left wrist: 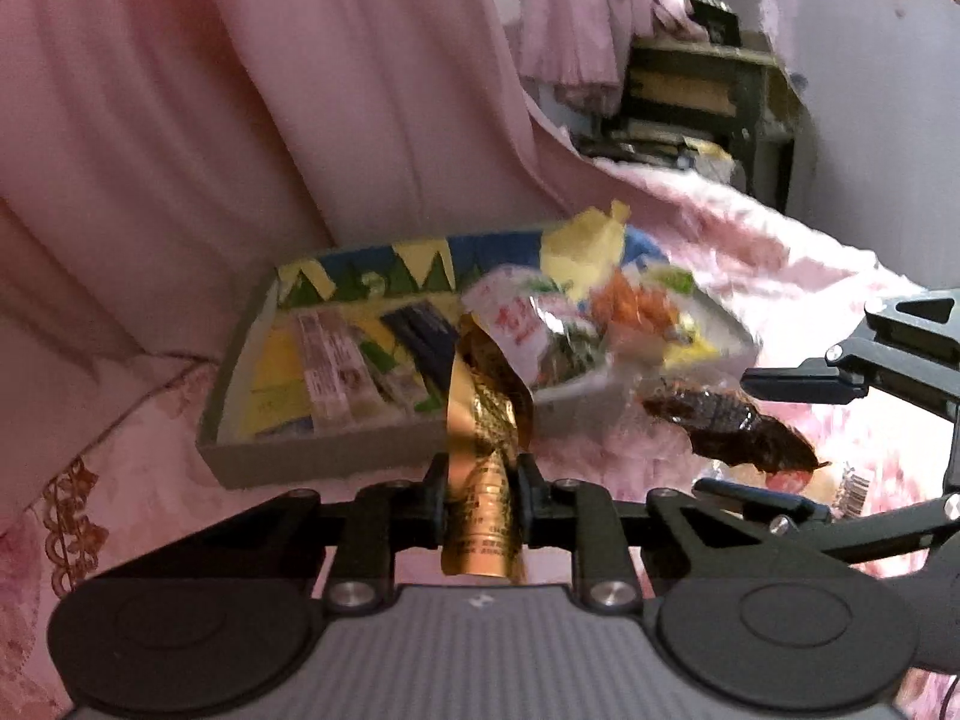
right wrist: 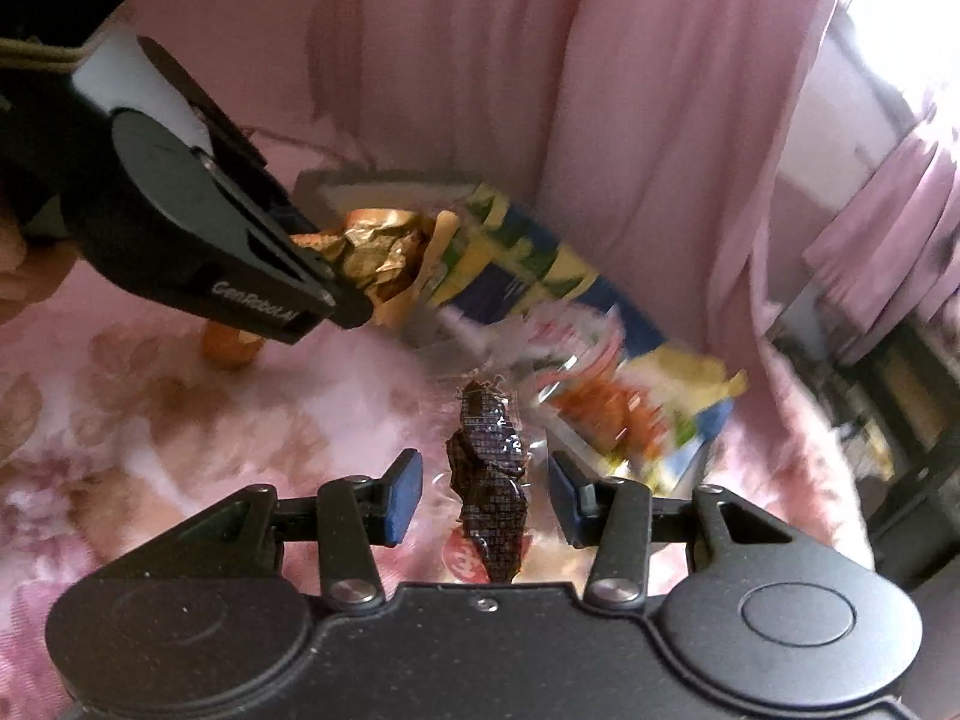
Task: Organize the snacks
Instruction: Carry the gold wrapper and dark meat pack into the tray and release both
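Two grippers: left gripper (left wrist: 482, 495) clamps one gold wrapper (left wrist: 487, 420); right gripper (right wrist: 483, 495) half-wide around one dark snack packet (right wrist: 489, 480); one cardboard tray (left wrist: 324, 450) on pink bedspread (right wrist: 180, 420).

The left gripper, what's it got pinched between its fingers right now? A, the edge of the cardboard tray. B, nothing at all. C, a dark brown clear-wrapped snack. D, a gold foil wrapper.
D: the left gripper is shut on the crinkled gold foil wrapper, which the right wrist view also shows at its tips, while the dark brown snack sits between the right gripper's parted fingers.
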Motion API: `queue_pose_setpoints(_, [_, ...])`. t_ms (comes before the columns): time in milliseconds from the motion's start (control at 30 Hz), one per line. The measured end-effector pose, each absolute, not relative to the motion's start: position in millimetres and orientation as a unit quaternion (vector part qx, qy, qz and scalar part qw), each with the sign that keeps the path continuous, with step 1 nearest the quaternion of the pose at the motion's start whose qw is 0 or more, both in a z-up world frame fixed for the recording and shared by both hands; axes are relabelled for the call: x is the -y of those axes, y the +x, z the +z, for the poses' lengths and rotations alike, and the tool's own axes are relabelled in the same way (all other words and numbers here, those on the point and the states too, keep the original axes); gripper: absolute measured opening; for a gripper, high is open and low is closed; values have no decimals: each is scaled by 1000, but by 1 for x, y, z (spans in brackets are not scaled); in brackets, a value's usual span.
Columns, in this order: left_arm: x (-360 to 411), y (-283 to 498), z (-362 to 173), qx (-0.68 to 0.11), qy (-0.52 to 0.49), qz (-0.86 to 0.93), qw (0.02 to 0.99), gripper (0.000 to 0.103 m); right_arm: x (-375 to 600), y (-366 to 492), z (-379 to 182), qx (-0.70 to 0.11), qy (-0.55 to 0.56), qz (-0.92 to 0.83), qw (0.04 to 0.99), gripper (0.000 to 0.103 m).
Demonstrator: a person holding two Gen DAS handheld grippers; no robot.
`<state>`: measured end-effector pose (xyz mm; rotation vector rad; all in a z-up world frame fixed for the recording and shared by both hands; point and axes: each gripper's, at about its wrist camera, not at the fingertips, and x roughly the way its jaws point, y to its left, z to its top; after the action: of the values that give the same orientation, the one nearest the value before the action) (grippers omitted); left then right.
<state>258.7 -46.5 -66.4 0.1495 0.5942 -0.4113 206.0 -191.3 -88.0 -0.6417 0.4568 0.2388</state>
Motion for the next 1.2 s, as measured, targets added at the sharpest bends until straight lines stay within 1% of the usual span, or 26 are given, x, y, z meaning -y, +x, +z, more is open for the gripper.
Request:
queue_pose_setpoints(67, [44, 269, -58, -287, 40, -199, 936, 23, 190, 213, -82, -185, -321, 106, 923, 48])
queue_pose_setpoints(167, [44, 290, -46, -262, 12, -184, 947, 23, 188, 226, -71, -139, -319, 90, 933, 48])
queue_pose_setpoints(233, [42, 305, -40, -251, -12, -180, 951, 23, 187, 235, -66, -116, -317, 81, 938, 48])
queue_pose_setpoints(333, [38, 325, -40, -244, -31, -177, 953, 23, 187, 251, -63, -102, -312, 71, 942, 48])
queue_pose_setpoints(500, [28, 356, -52, -275, -71, -190, 940, 24, 186, 285, -67, -124, -292, 65, 946, 48])
queue_pose_setpoints(733, [28, 376, -70, -298, -66, -181, 935, 24, 179, 323, -80, -167, -291, 77, 939, 48])
queue_pose_setpoints(1033, [33, 385, -92, -332, -59, -165, 927, 27, 173, 342, -95, -203, -305, 82, 927, 48])
queue_pose_setpoints(1067, [34, 385, -92, -333, -60, -165, 926, 29, 173, 341, -95, -204, -301, 82, 928, 49])
queue_pose_setpoints(1100, [34, 384, -92, -335, -61, -165, 926, 30, 174, 341, -95, -202, -296, 82, 930, 53])
queue_pose_setpoints(1133, [34, 385, -92, -338, -66, -165, 924, 35, 175, 342, -94, -200, -291, 84, 932, 57])
queue_pose_setpoints(1167, [33, 385, -91, -342, -72, -162, 923, 37, 174, 338, -94, -200, -288, 84, 933, 59])
queue_pose_setpoints(1200, [31, 385, -91, -345, -77, -161, 921, 38, 175, 337, -93, -200, -285, 83, 934, 64])
